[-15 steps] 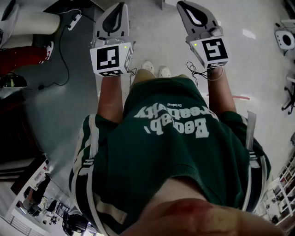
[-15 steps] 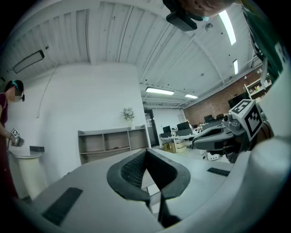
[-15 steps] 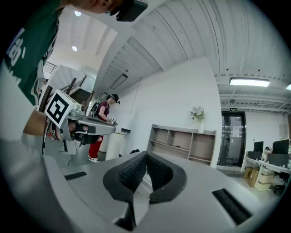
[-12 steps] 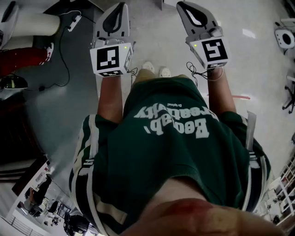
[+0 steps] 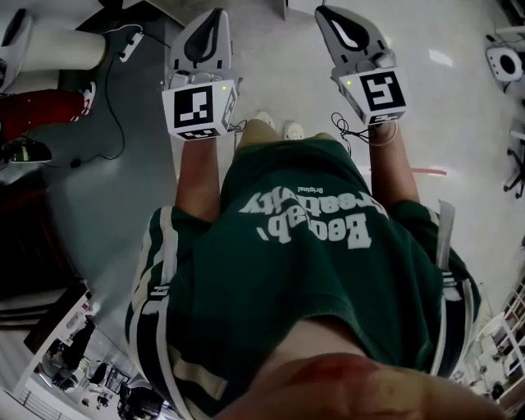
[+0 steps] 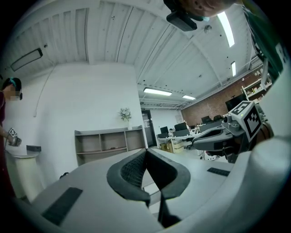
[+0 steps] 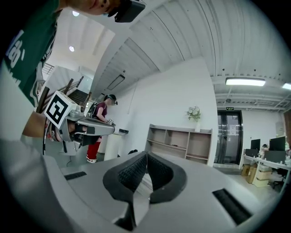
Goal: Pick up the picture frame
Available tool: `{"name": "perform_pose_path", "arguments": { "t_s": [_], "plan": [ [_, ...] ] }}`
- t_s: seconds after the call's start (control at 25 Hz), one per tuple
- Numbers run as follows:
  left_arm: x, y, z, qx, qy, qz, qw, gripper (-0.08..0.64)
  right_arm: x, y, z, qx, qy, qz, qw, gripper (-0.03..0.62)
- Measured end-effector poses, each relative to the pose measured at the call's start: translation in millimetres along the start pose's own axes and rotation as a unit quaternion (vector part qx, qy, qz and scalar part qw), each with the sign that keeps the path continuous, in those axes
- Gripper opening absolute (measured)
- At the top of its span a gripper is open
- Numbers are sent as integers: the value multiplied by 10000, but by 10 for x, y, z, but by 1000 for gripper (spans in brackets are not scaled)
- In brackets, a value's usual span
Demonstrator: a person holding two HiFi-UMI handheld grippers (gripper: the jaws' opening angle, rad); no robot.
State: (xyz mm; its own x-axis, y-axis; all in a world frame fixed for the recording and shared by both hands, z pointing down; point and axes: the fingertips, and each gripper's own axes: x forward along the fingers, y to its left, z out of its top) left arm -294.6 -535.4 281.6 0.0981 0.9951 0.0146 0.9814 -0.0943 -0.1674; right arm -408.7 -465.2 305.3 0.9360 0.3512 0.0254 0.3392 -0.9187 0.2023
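Note:
No picture frame shows in any view. In the head view my left gripper (image 5: 207, 16) and right gripper (image 5: 326, 10) are held out side by side above the floor, in front of a person in a green shirt. Both point level. In the left gripper view the left gripper (image 6: 145, 153) has its dark pads pressed together with nothing between them. The right gripper (image 7: 146, 155) is shut and empty too. Each gripper view also catches the other gripper: the right gripper (image 6: 217, 137) and the left gripper (image 7: 86, 128).
A low open shelf unit (image 6: 108, 144) (image 7: 183, 144) with a potted plant (image 7: 194, 113) on top stands against the white wall ahead. A person in red (image 7: 102, 119) stands at a white round stand (image 5: 57, 39). A cable (image 5: 113, 92) lies on the floor. Office desks (image 6: 182, 136) are at the right.

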Motion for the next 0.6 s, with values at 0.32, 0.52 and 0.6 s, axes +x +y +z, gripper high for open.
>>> {"name": "perform_pose_path", "arguments": {
  "t_s": [0.32, 0.52, 0.6],
  "plan": [
    [-85, 243, -106, 62, 69, 67, 9999, 18, 228, 176, -32, 71, 29, 90, 9999, 35],
    [-1, 560, -161, -13, 110, 80, 9999, 18, 515, 235, 24, 79, 59, 70, 9999, 35],
    [41, 648, -142, -28, 84, 60, 9999, 18, 601, 227, 46, 99, 55, 46, 9999, 35]
  ]
}}
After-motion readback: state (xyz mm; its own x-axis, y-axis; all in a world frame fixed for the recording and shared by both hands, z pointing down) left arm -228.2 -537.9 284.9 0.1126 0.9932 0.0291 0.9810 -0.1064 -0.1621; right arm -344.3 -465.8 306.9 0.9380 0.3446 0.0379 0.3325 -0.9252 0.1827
